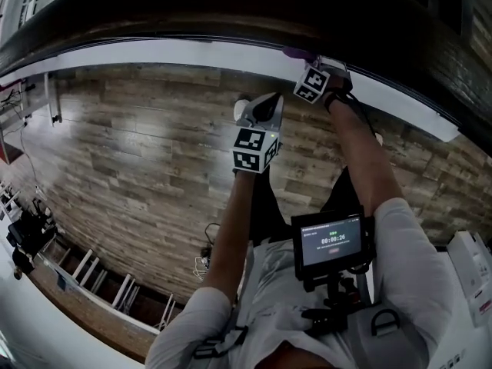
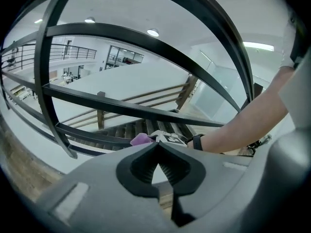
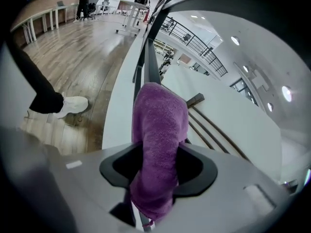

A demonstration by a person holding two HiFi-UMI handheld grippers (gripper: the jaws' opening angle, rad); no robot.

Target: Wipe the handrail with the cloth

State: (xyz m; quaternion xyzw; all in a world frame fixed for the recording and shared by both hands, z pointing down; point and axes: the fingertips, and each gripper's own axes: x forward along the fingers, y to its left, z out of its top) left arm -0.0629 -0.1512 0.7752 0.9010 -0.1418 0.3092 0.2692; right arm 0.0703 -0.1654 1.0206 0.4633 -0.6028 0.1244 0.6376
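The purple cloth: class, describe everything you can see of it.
The purple cloth looks like soft, fuzzy towelling, bunched into a thick fold. It stands upright between the jaws of the right gripper, which pinch it, its top flopping over onto the dark handrail and a loose end hanging below.

The person wears a white short-sleeved shirt point(image 1: 407, 237), a black wristband point(image 2: 197, 142) and, at five o'clock in the head view, a black strapped chest screen point(image 1: 332, 244). The grey left gripper point(image 2: 158, 147) and right gripper point(image 3: 158, 152) carry black-and-white marker cubes point(image 1: 255, 150).
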